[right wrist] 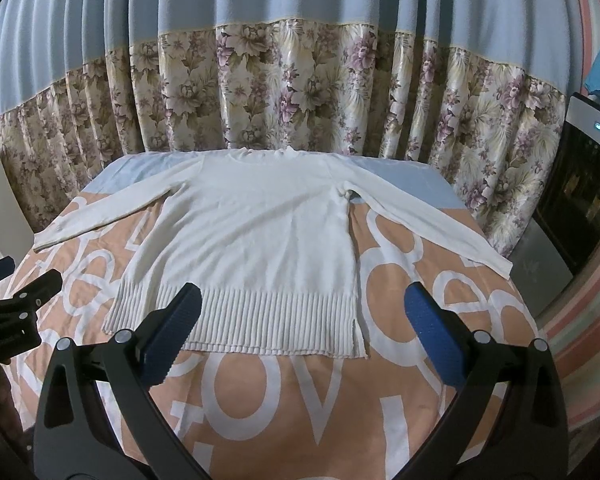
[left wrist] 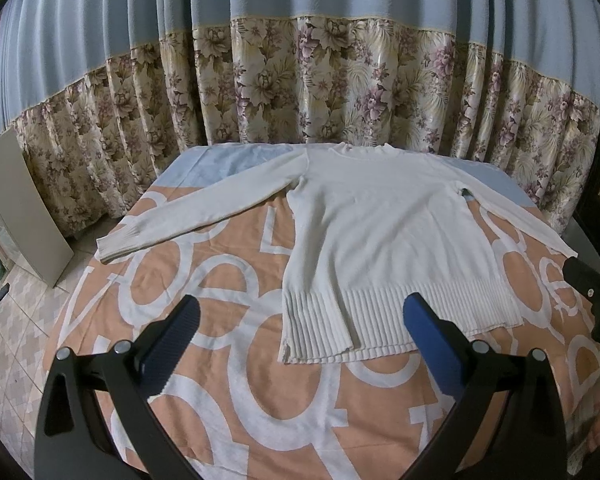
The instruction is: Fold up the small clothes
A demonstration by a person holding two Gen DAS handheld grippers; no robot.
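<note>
The white sweater [left wrist: 384,240] lies flat on the surface [left wrist: 228,380], collar toward the floral curtain [left wrist: 300,80], hem nearest the cameras, sleeves spread sideways. Its right cuff is cut off in the left view. Left claw [left wrist: 300,312] and right claw [right wrist: 302,300] hover released, empty.
</note>
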